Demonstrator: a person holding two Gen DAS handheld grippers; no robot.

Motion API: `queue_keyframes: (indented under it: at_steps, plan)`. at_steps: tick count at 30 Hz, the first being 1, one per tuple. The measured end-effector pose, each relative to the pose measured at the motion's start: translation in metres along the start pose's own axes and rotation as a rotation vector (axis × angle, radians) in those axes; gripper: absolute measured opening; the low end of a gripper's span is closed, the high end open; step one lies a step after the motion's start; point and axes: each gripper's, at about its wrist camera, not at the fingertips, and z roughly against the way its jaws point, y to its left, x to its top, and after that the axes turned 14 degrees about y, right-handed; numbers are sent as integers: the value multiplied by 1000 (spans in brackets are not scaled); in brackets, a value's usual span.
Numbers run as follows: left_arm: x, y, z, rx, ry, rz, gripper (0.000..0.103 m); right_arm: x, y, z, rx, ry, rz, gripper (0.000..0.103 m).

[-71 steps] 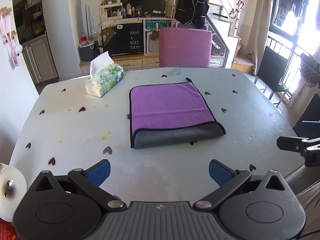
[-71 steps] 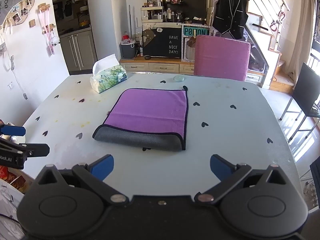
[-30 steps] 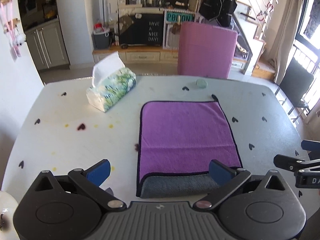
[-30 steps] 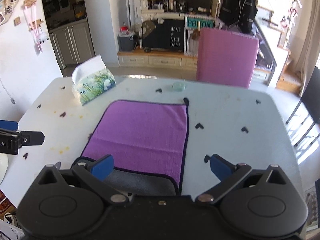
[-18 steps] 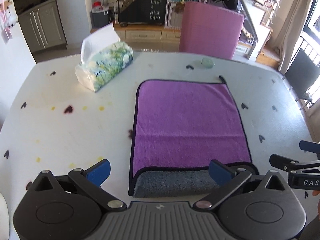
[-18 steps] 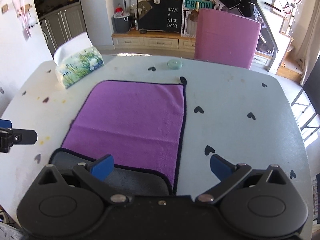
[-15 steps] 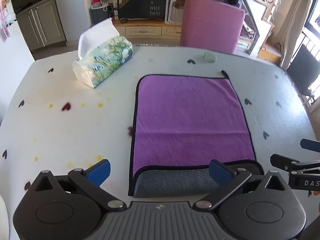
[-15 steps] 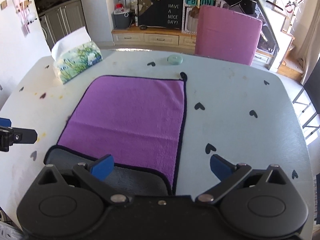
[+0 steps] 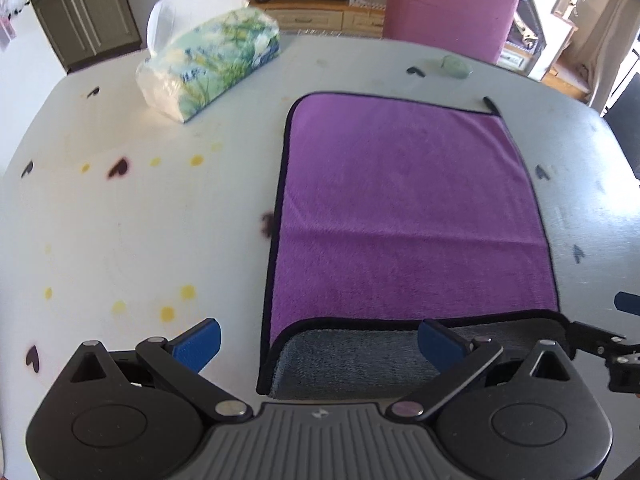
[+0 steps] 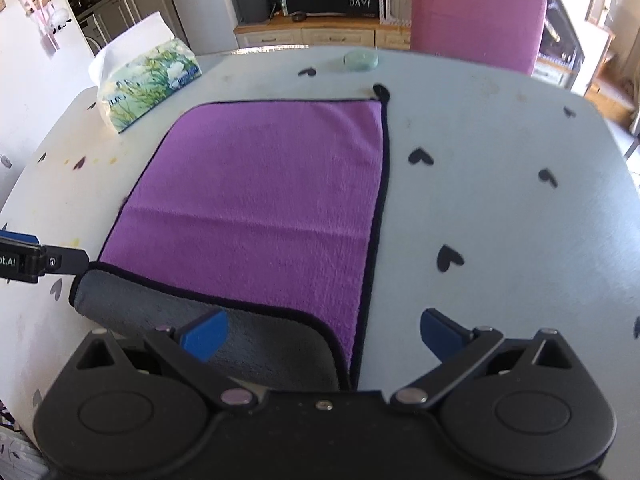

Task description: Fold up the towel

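Note:
A purple towel [image 9: 408, 208] with black trim lies folded once on the white table, its grey underside [image 9: 352, 356] showing along the near fold. It also shows in the right wrist view [image 10: 264, 200]. My left gripper [image 9: 320, 340] is open, low over the towel's near left corner. My right gripper [image 10: 324, 330] is open, low over the near right corner. The right gripper's fingers [image 9: 592, 336] show at the left view's right edge; the left gripper's fingers [image 10: 44, 260] show at the right view's left edge.
A tissue pack [image 9: 208, 68] lies at the back left of the white heart-patterned table [image 10: 500, 208]. A small green disc [image 10: 361, 60] lies behind the towel. A pink chair [image 10: 476, 16] stands at the far side.
Both grippers have moved forward and down toward the towel's near folded edge, so the towel looks larger. Both stay open. The towel has not moved.

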Motion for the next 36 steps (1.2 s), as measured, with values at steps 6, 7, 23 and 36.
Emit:
queue_keyframes:
  at_steps: [6,7,23,36]
  plan:
    - [6,4,-15,4,35,-13,103,6,-13,-21,86,59,-10,103]
    - [6,5,-17,2,36,-13,103,6,-14,-23,86,66,-16,103]
    - [5,14,-25,-67,23,-23,96,4,-34,-41,217,118,-76,69]
    - [7,16,-34,-80,79,-54,62,6,-32,-42,215,145,-74,36]
